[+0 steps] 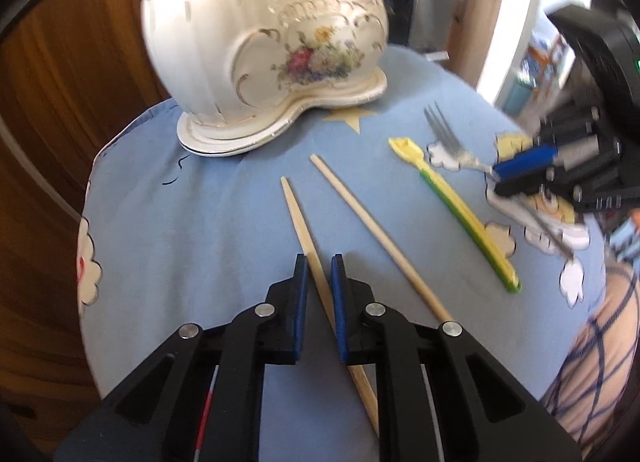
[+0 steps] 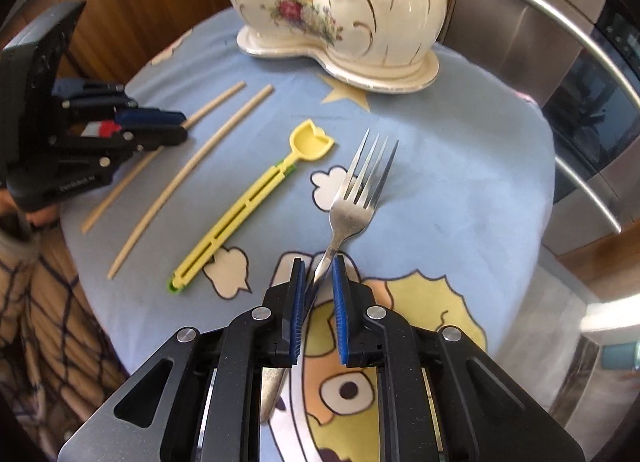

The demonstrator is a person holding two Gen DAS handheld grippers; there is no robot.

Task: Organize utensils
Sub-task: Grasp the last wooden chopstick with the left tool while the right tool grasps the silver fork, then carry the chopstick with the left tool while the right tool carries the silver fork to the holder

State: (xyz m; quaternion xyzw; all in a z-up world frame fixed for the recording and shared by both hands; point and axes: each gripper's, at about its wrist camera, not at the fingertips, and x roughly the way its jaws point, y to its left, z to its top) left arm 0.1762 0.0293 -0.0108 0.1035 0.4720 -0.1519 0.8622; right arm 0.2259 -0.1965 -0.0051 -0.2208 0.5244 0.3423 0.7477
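Observation:
Two wooden chopsticks, a yellow-green plastic scoop [image 1: 456, 205] and a steel fork [image 2: 360, 189] lie on a blue cartoon cloth. My left gripper [image 1: 319, 262] has its jaws around the left chopstick [image 1: 308, 246], with a small gap on each side. The other chopstick [image 1: 376, 234] lies just to its right. My right gripper [image 2: 319, 264] has its jaws around the fork's neck, slightly apart; the fork looks tilted up off the cloth. A white floral ceramic holder [image 1: 264, 45] stands at the back, also in the right wrist view [image 2: 340, 1], with utensils in it.
The blue cloth [image 2: 460, 181] covers a small round table with wooden panelling [image 1: 60, 81] behind. A steel oven front with bar handles [image 2: 560, 41] is on the right. A person's plaid sleeve [image 1: 592, 342] is near the table edge.

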